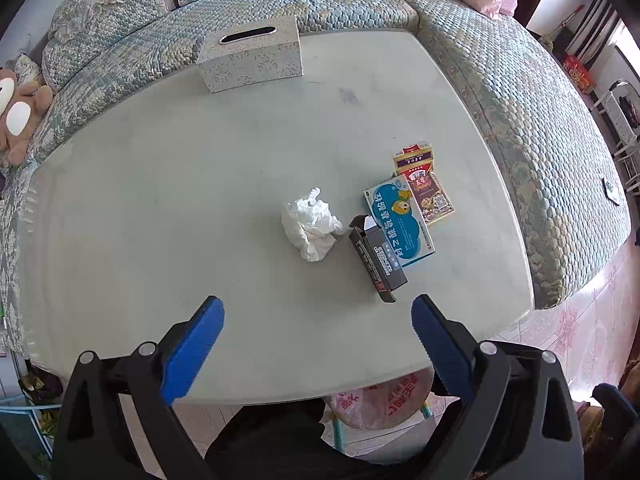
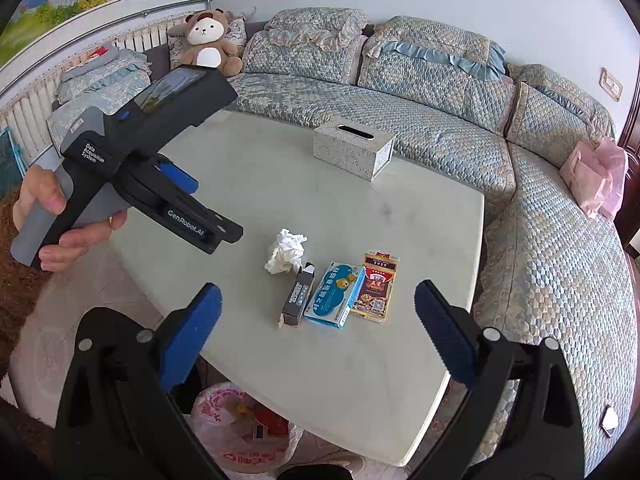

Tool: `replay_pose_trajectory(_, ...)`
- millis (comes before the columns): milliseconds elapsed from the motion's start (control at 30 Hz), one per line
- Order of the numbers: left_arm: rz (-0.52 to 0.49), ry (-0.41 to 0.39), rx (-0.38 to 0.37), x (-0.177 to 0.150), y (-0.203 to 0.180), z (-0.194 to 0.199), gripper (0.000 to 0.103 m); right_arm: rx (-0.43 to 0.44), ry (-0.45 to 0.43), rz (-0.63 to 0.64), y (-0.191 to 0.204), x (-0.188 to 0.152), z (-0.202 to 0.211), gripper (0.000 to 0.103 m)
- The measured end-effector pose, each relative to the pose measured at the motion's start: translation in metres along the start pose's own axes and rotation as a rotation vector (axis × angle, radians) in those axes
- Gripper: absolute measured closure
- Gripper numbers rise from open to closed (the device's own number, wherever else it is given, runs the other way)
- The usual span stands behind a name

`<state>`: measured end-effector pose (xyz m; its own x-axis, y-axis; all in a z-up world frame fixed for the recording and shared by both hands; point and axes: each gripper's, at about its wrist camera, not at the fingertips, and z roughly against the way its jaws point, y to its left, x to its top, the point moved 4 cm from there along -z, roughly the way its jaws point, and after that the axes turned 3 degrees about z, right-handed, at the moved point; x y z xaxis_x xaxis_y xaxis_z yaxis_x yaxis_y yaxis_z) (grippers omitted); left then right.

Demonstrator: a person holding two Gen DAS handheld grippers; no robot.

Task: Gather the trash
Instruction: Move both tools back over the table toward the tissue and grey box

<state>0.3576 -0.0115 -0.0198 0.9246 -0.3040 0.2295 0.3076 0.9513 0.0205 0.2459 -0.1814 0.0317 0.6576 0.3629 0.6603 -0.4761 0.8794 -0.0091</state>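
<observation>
- Right wrist view: the black handheld left gripper [image 2: 224,232] carries white lettering, "Data Acquisition System" on its body and "GenRobot.AI" along its arm; a bare hand [image 2: 48,220] grips its grey handle, holding it above the pale table [image 2: 340,380].
- Chinese print on the boxes is too small to read.
- Near the table's middle lies a crumpled white tissue [image 2: 286,254]; just beside it sit a slim grey carton [image 2: 298,298], a blue-and-white cartoon box [image 2: 334,300] and a red-and-gold box [image 2: 376,286], side by side.
- Left gripper [image 1: 318,312] and right gripper [image 2: 318,300]: blue pads spread wide, grasping nothing.
- A translucent plastic bag with red print [image 2: 240,428] sits under the table edge.
</observation>
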Motion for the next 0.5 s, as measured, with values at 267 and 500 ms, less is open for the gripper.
replay_pose_trajectory(267,-0.026,0.056,0.006,0.024,0.004,-0.054,0.011,0.008,0.041,0.015,-0.002,0.007,-0.049,0.008)
replay_pose_trajectory(500,-0.023,0.107,0.002,0.041,0.012,-0.1,0.011,0.03,0.093,0.035,-0.001,0.005,-0.091,0.008)
